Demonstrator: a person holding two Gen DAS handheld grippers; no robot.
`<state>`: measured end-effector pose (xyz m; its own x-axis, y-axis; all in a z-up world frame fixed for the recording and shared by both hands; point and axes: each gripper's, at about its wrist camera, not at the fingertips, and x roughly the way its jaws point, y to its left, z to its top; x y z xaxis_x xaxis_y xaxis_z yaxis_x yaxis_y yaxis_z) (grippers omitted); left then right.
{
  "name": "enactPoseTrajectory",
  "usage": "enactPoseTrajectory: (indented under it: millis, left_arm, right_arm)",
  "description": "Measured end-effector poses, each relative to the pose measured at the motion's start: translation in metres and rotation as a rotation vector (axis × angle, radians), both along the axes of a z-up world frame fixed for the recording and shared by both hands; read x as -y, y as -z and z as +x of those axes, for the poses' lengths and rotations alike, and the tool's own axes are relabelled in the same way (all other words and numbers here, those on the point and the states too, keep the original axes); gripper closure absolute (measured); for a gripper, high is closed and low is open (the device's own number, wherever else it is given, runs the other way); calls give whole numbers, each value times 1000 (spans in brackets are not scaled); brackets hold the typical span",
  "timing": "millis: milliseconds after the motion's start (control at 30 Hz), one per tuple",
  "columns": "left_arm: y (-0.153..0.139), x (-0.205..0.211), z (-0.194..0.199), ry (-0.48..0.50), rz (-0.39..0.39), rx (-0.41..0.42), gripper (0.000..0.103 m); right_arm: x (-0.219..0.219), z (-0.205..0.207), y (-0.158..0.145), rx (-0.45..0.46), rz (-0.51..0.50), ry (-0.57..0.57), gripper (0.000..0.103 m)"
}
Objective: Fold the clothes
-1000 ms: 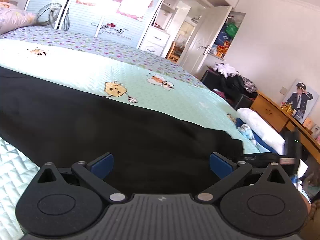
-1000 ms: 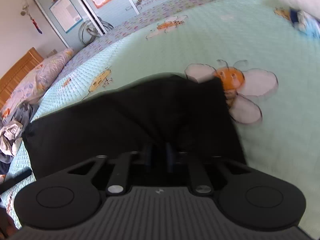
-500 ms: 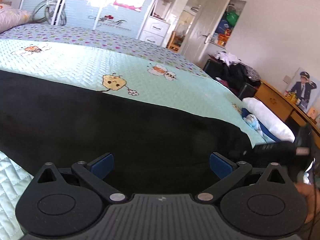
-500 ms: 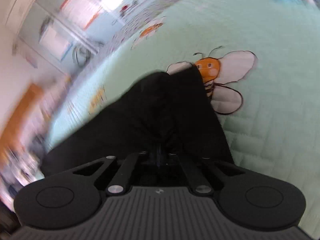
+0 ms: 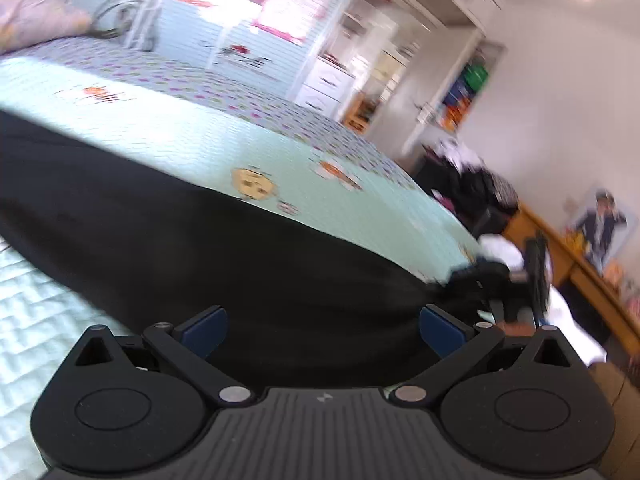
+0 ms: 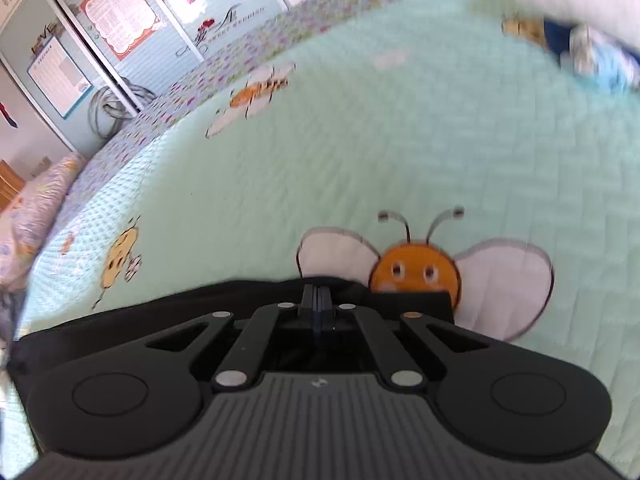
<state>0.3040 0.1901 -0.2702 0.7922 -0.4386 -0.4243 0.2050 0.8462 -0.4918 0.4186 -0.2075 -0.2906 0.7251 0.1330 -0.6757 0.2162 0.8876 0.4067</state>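
A black garment lies stretched across the mint bee-print bedspread. My left gripper is open just above the cloth, its blue pads wide apart with nothing pinched. At the garment's right end my right gripper has the bunched edge pulled up to it. In the right wrist view the right gripper is shut, its fingers pressed together on the black garment, which hangs below and mostly behind the gripper body. A large bee print shows just beyond it.
A lilac pillow lies at the head of the bed. White and blue bundles sit near the bed's far corner. A chair heaped with dark clothes and a wooden desk stand beside the bed, with wardrobes behind.
My right gripper has drawn the garment's end back, uncovering the whole bee print. The left gripper has shifted sideways over the cloth and stays open.
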Motion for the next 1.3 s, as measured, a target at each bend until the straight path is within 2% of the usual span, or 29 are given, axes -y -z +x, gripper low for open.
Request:
enactPoseTrajectory:
  millis: [33, 67, 167, 200, 267, 367, 433, 500, 633, 733, 867, 1133, 1267, 1300]
  left_arm:
    - [1, -13, -2, -33, -15, 4, 1]
    - [1, -28, -4, -77, -23, 9, 1]
    - [-2, -83, -10, -247, -29, 24, 1]
    - [-3, -105, -12, -314, -37, 24, 1]
    - [-3, -152, -11, -447, -83, 26, 1]
    - [1, -220, -5, -615, -179, 62, 1]
    - [6, -259, 5, -678, -247, 81, 1]
    - [12, -293, 18, -719, -286, 78, 1]
    - [27, -340, 47, -755, -295, 11, 1]
    - [42, -364, 60, -732, -341, -18, 1]
    - [57, -378, 85, -696, -328, -46, 1]
    - [61, -383, 125, -655, -194, -62, 1]
    - [58, -377, 151, -602, -44, -100, 1]
    - [57, -375, 155, -592, -11, -111, 5]
  right_arm:
    - [-4, -7, -3, 13, -16, 12, 103]
    - [-8, -15, -6, 31, -23, 28, 99]
    - [-20, -53, -16, 152, 19, 44, 80]
    - [-27, -58, -15, 197, 55, 27, 70]
    - [-44, -72, -7, 243, 167, -18, 61]
    - [-64, -98, 13, 262, 318, -80, 56]
    - [-74, -112, 25, 286, 395, -105, 52]
    - [-81, -118, 33, 298, 402, -116, 51]
    - [-82, -114, 36, 313, 394, -142, 49]
    - [-84, -111, 33, 315, 362, -157, 49]
    - [-88, -111, 30, 314, 326, -168, 49]
    - [-86, -114, 33, 320, 336, -172, 49]
    - [-87, -113, 34, 319, 340, -175, 49]
    - [-87, -113, 34, 319, 344, -175, 49]
